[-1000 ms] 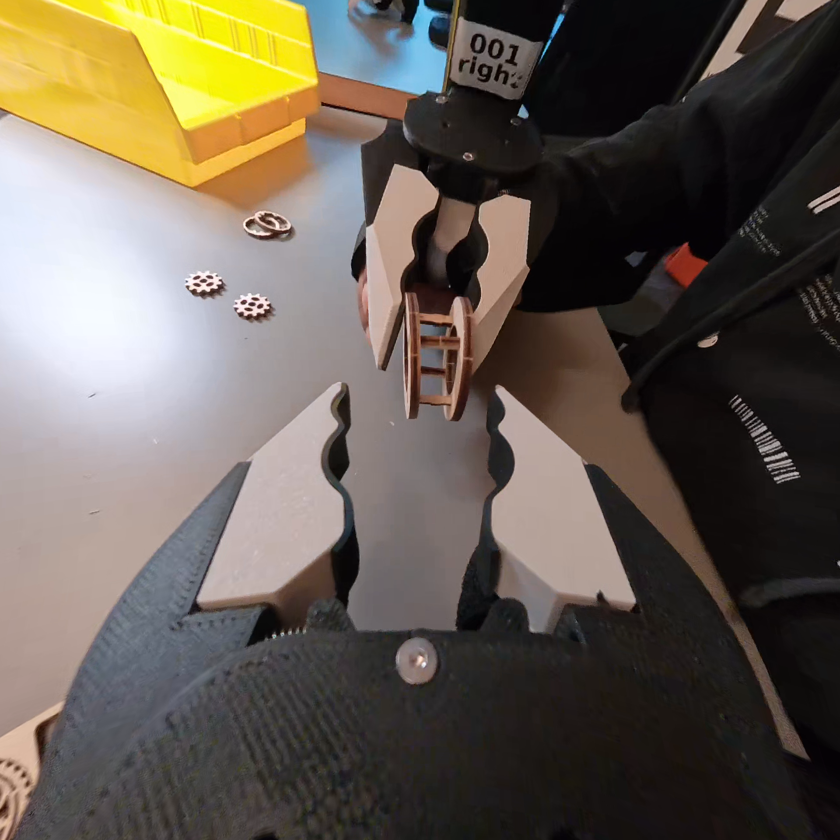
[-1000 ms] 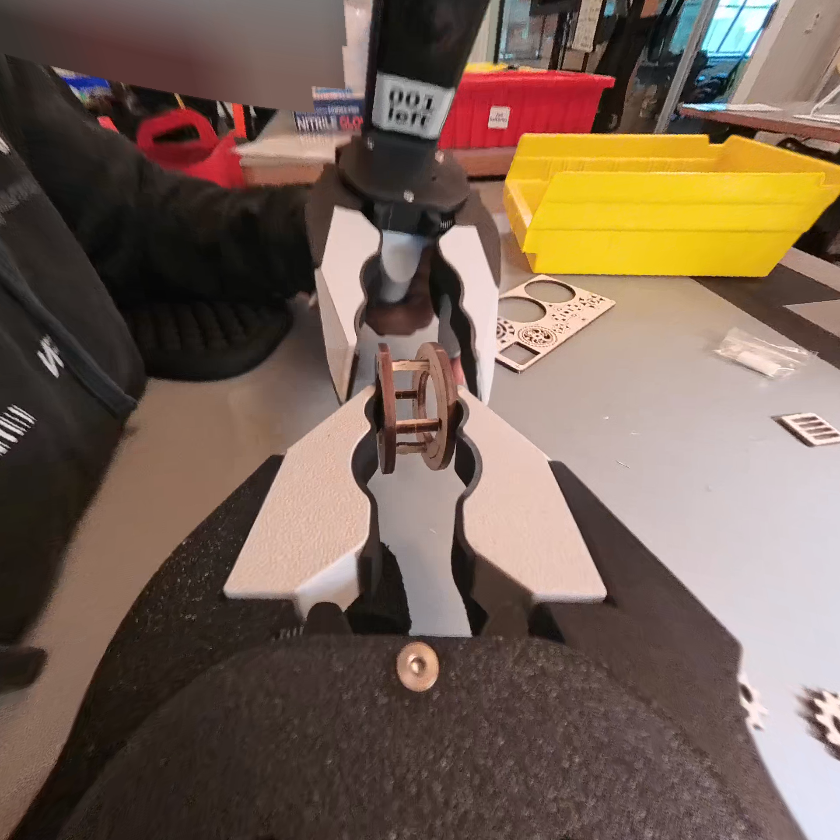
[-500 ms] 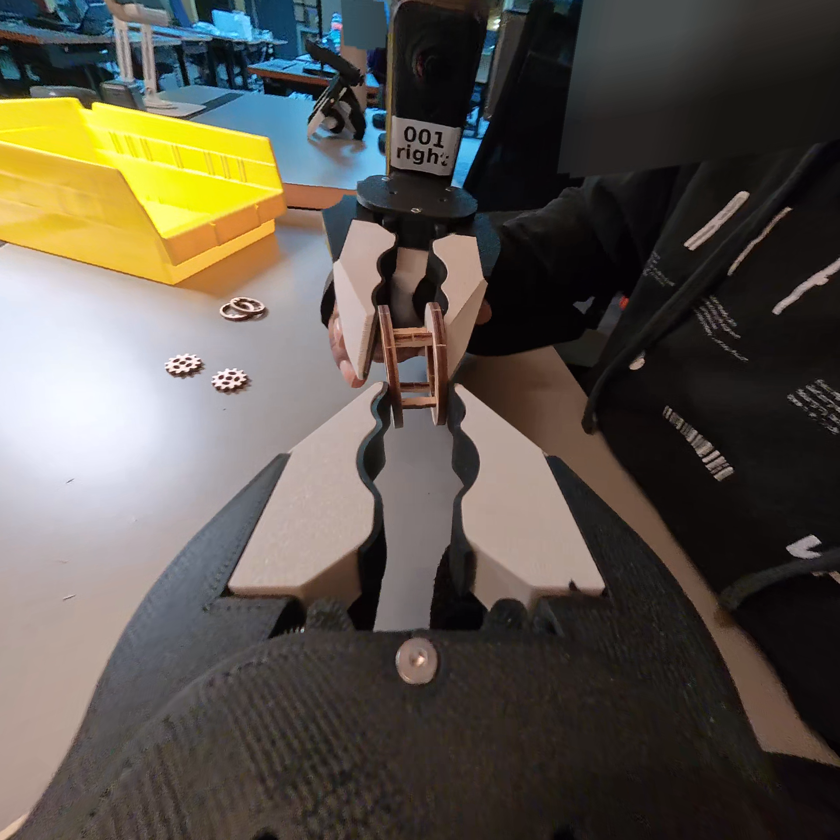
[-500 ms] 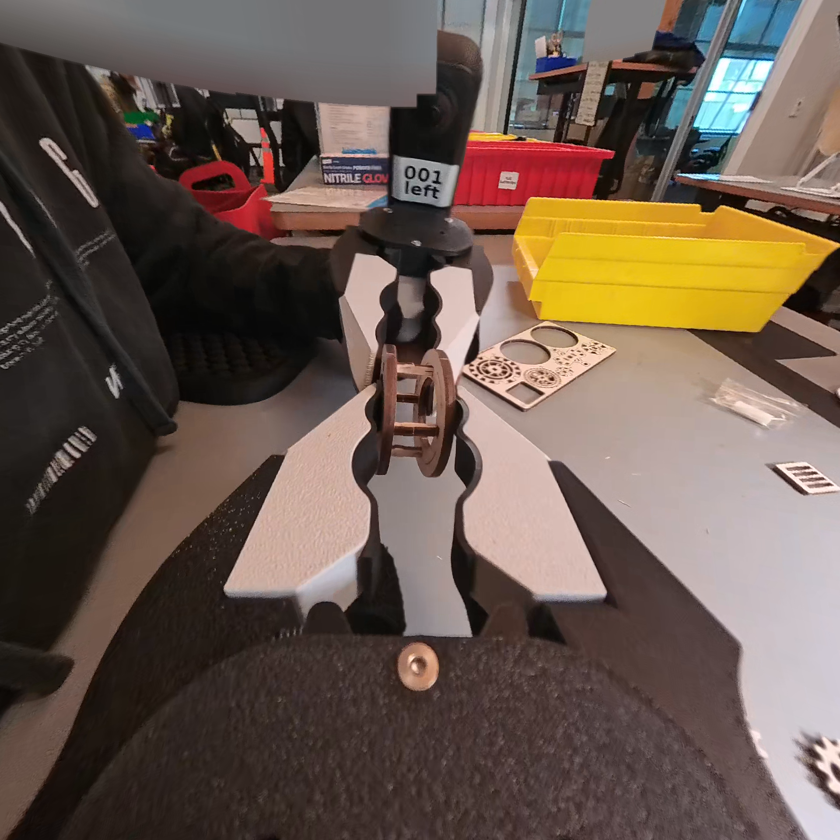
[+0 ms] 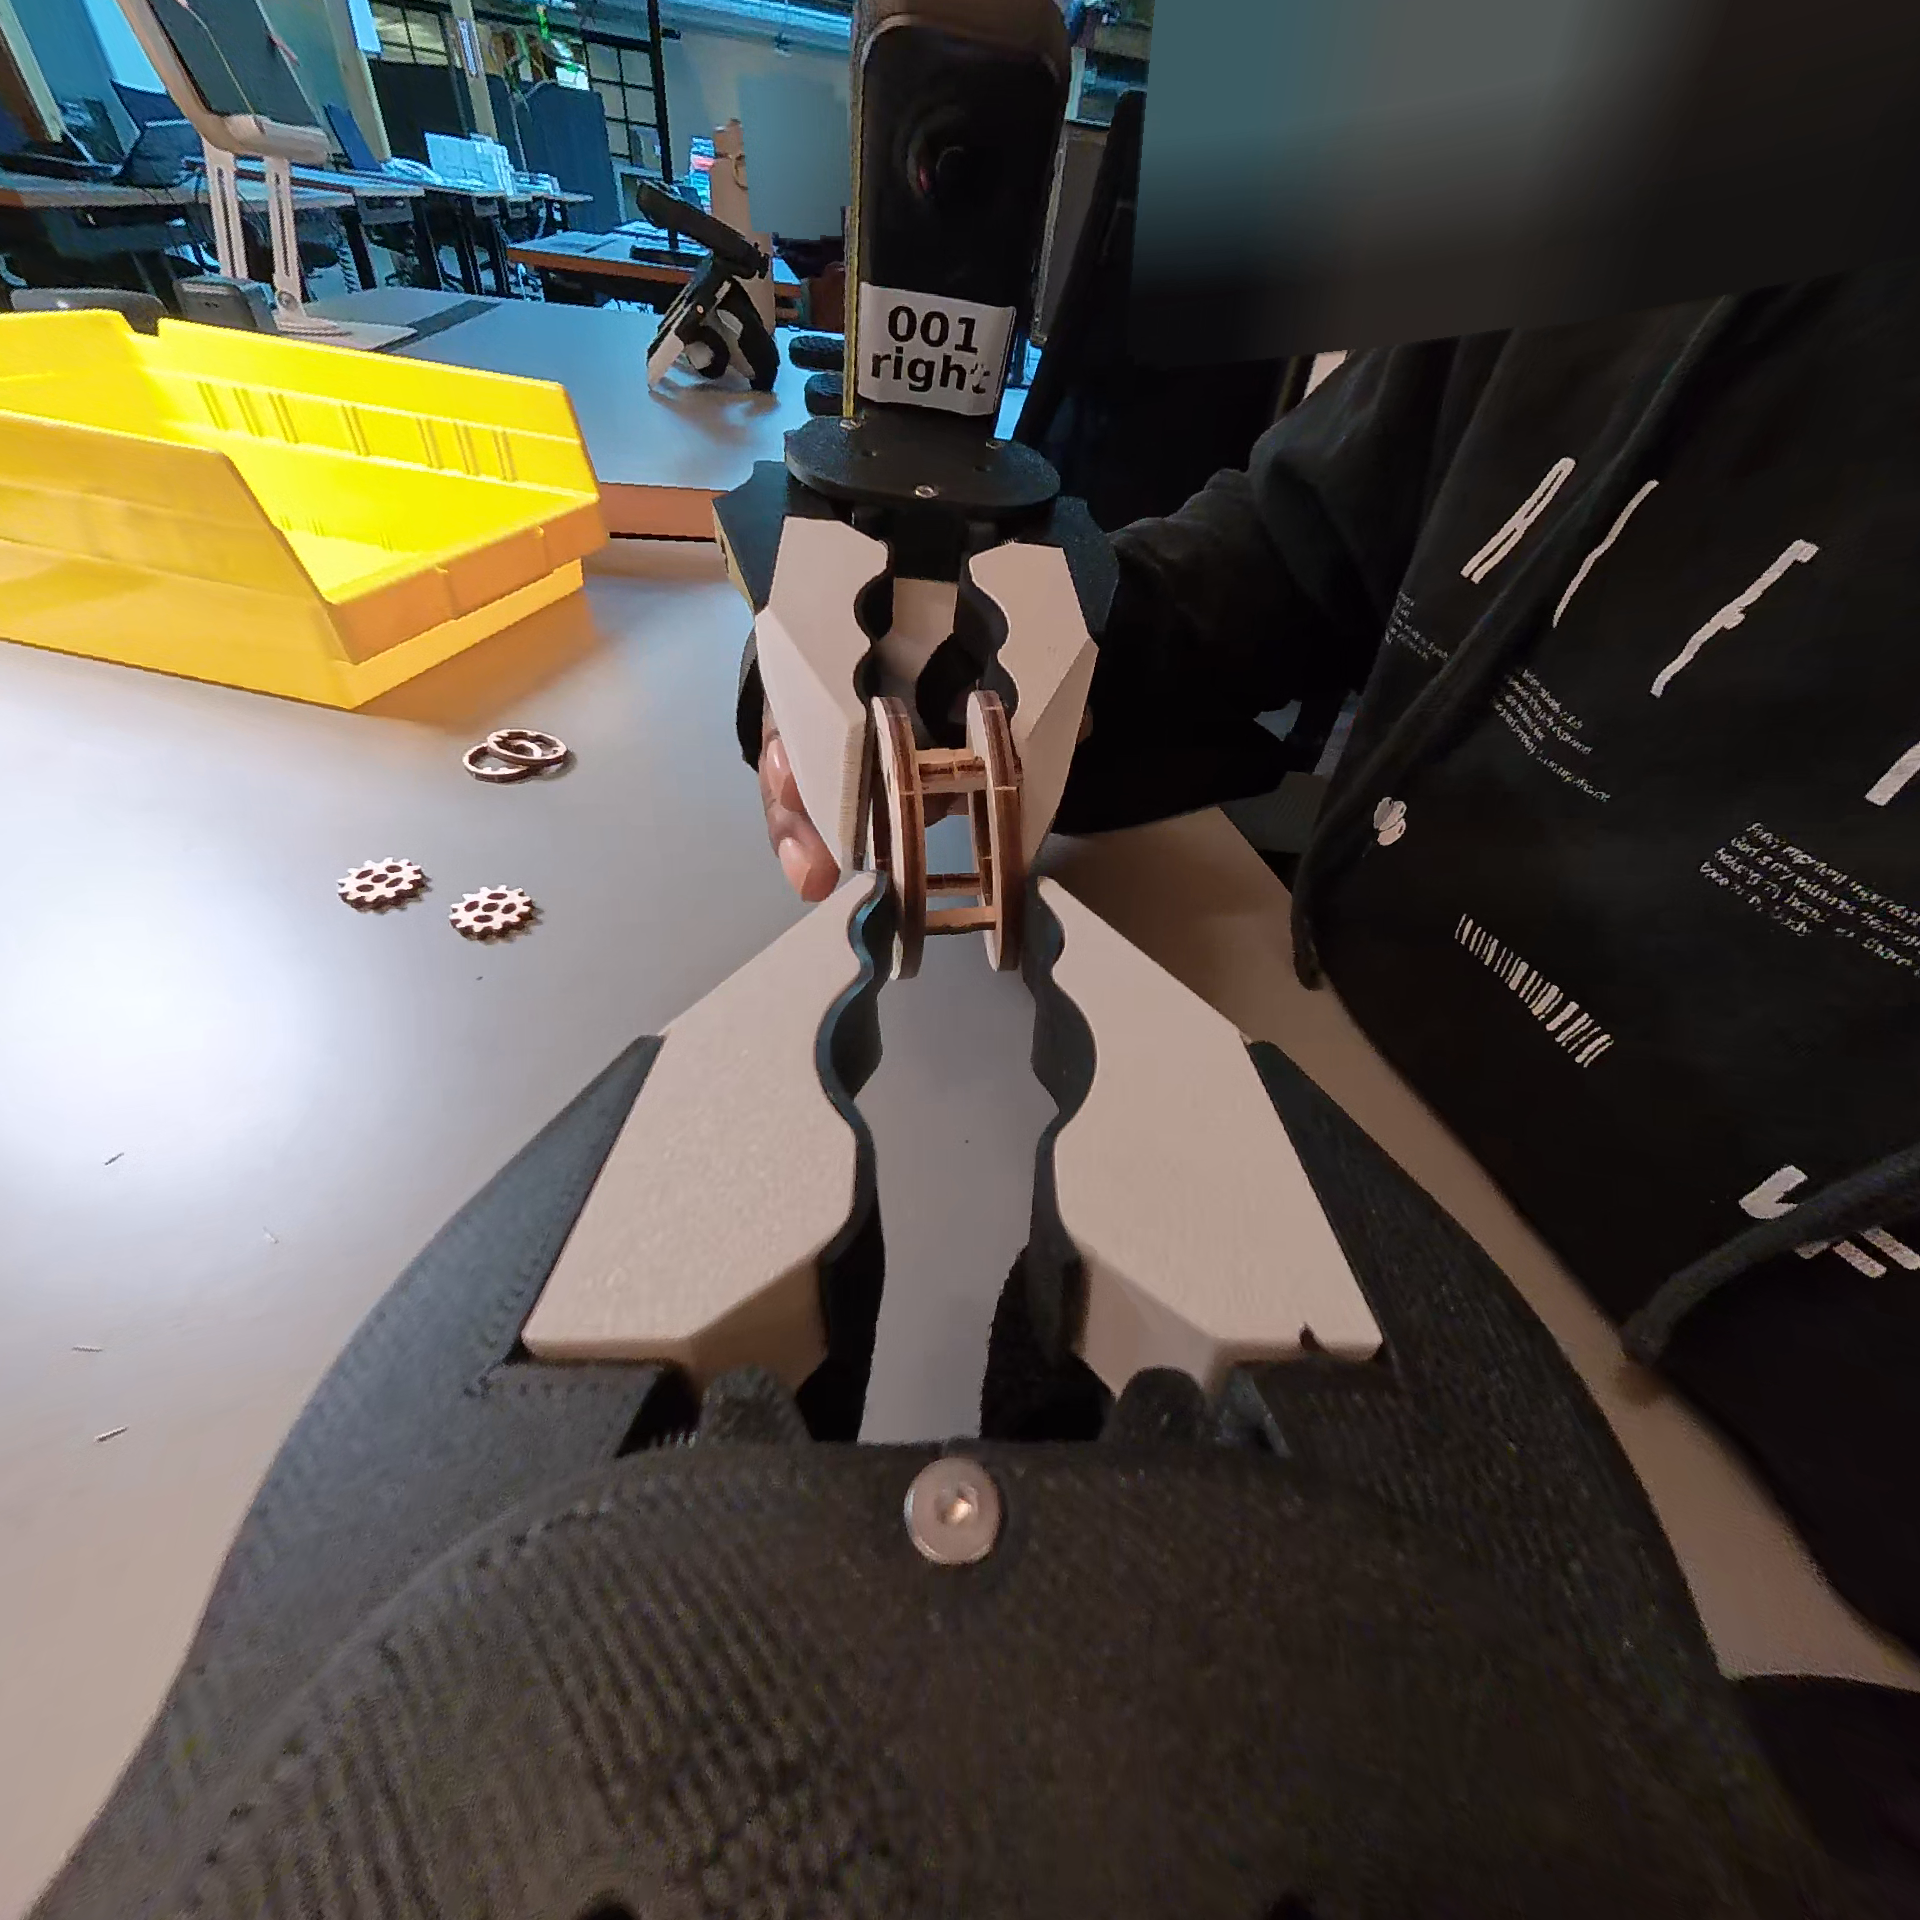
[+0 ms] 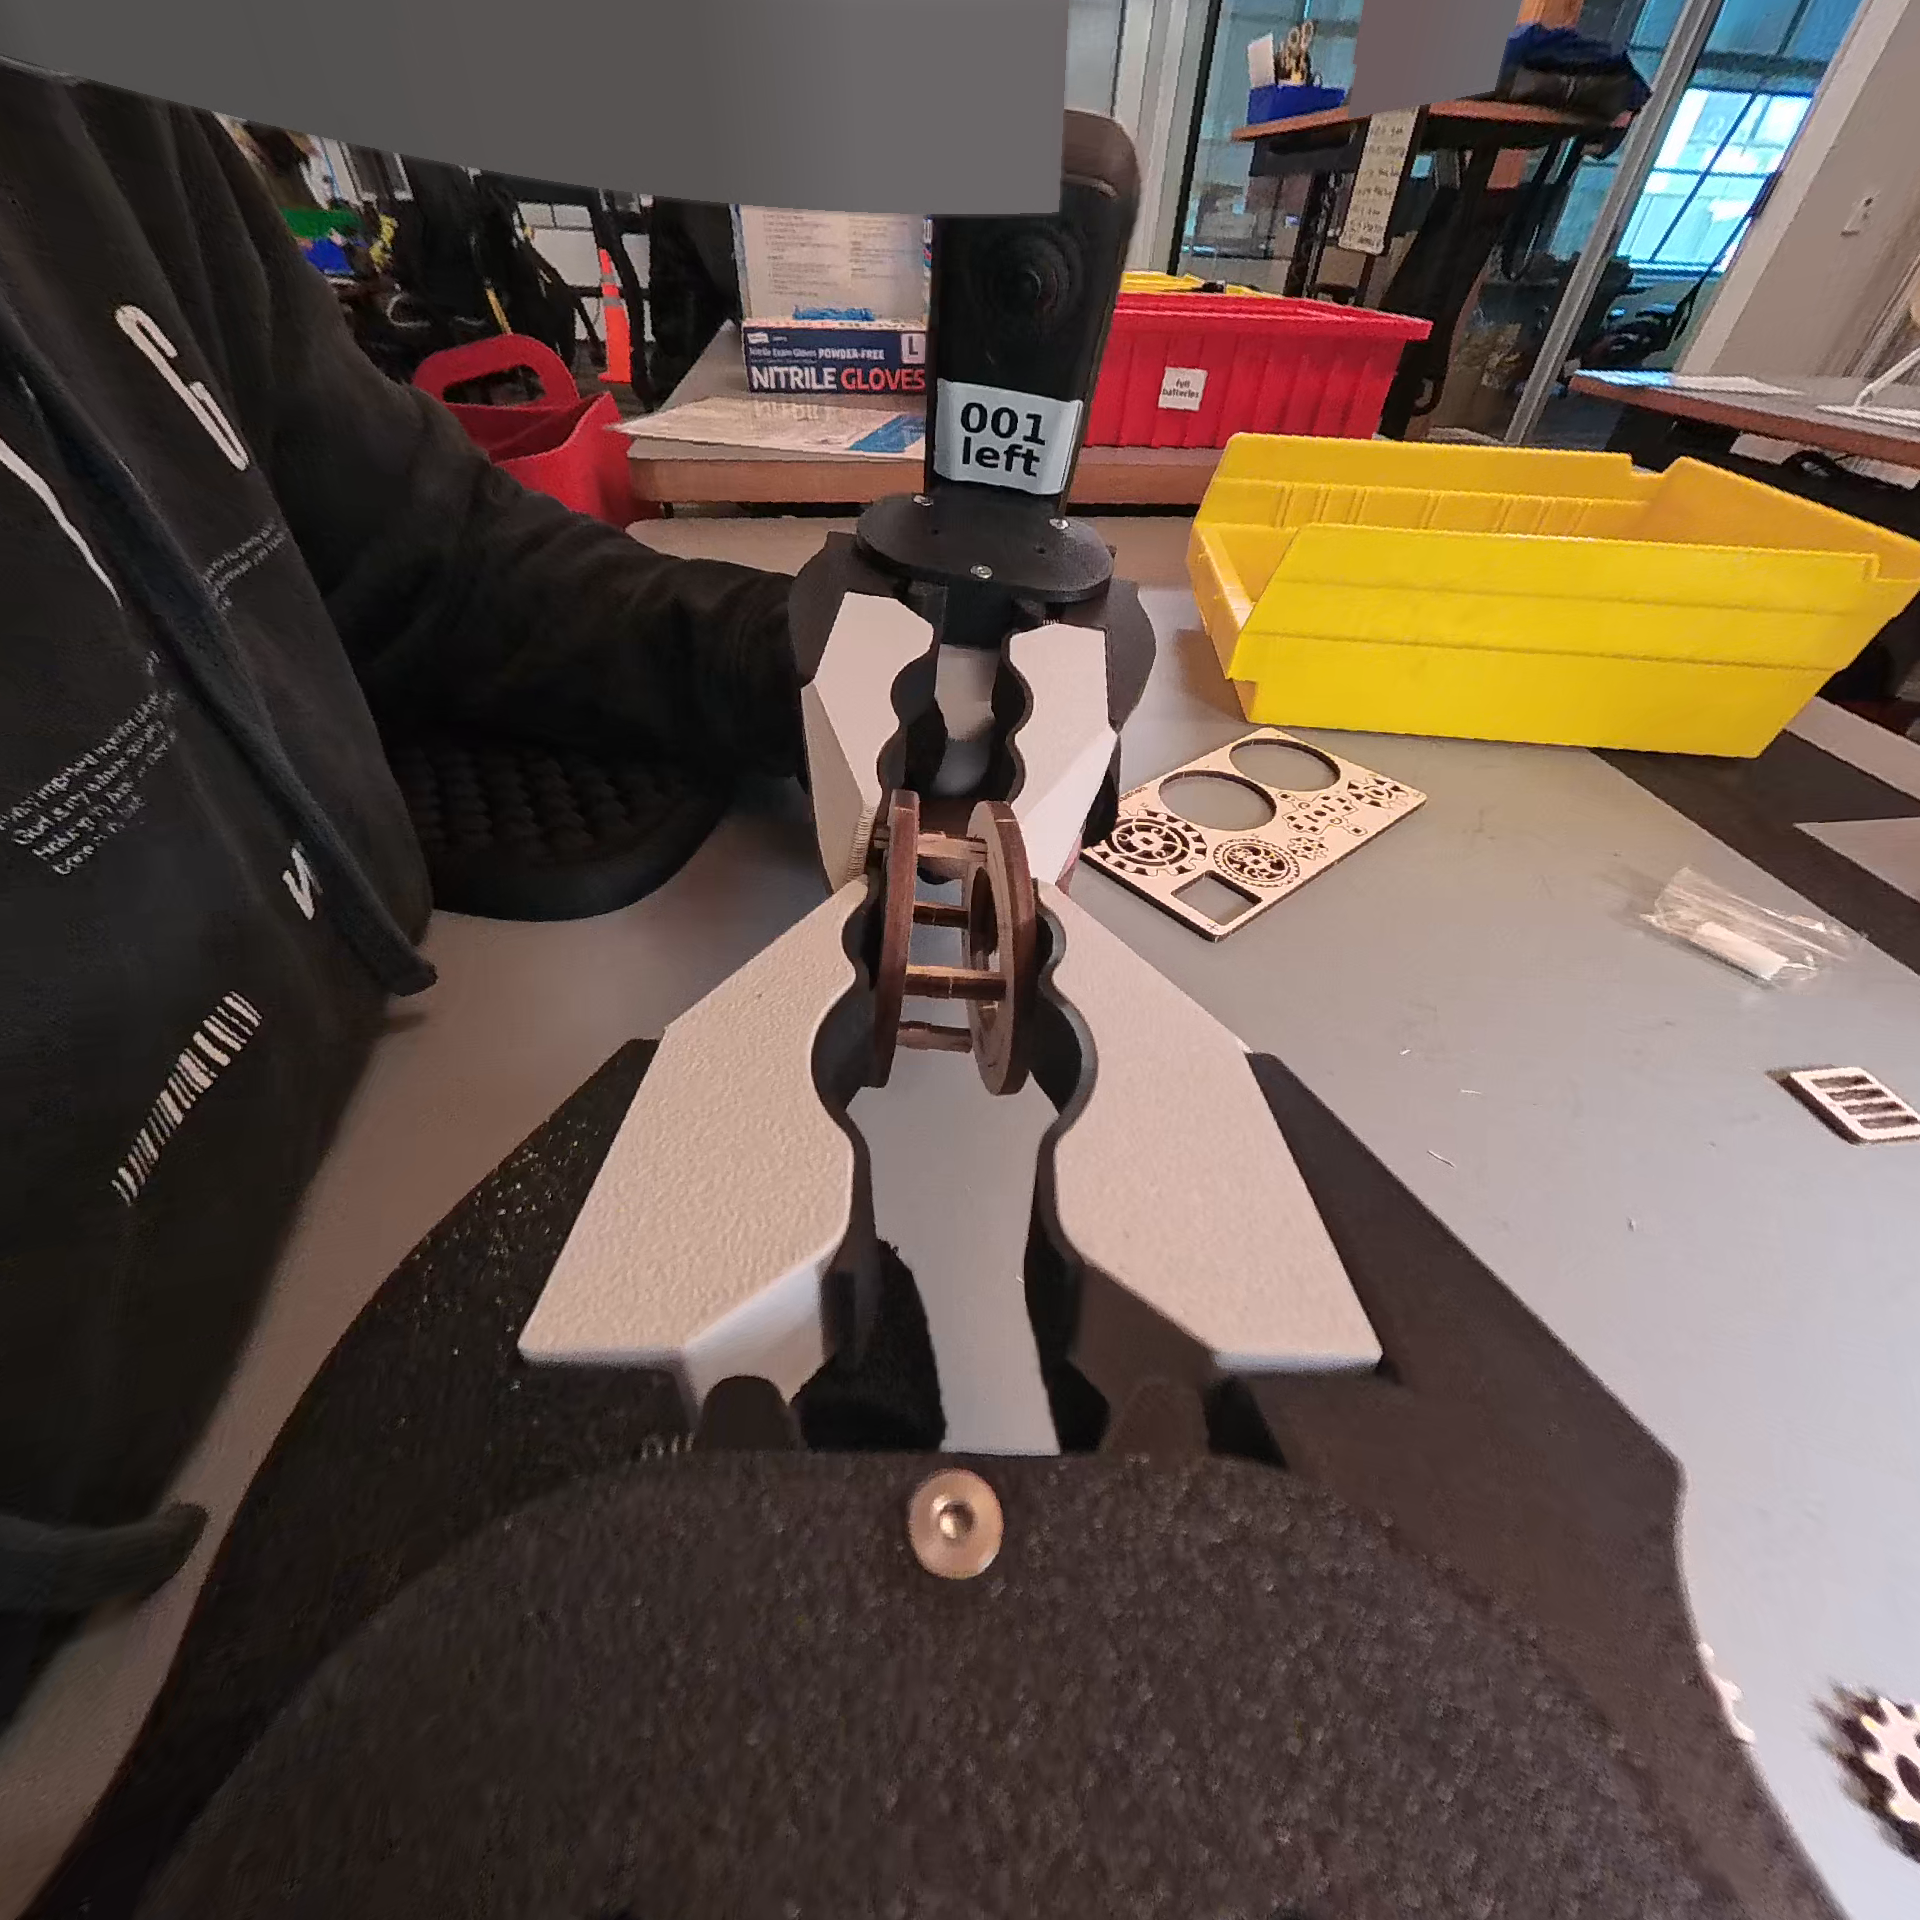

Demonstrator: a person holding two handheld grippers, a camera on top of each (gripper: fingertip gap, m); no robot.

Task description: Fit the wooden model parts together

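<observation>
A small wooden spool assembly [image 5: 945, 831], two discs joined by thin rungs, is held in the air above the grey table [image 5: 260, 1091]. My left gripper [image 5: 951, 925] has its fingertips against the outer faces of both discs at the near end. My right gripper [image 5: 940, 790] faces it and grips the same discs from the far end. In the right wrist view the assembly [image 6: 951, 956] sits between my right gripper's [image 6: 951, 935] fingers, with the left gripper [image 6: 951, 831] pinching its far end. The discs stand upright.
Two small wooden gears [image 5: 382, 885] [image 5: 494, 911] and two linked rings [image 5: 516, 753] lie left of the grippers, before a yellow bin [image 5: 260, 520]. On the other side lie a punched wooden sheet [image 6: 1247, 821], a plastic bag [image 6: 1745, 935], a slotted piece [image 6: 1855, 1103] and another yellow bin [image 6: 1507, 623]. A person's black hoodie [image 5: 1610, 831] is close by. Both grippers' tips are close together, under 4 cm apart. The slotted piece [image 6: 1855, 1103] is about equally far from each gripper, around 30 centimetres.
My left gripper was wide open below the assembly; it has moved up to it and closed on the discs. Both grippers have lifted and levelled. The right gripper has kept its hold.
</observation>
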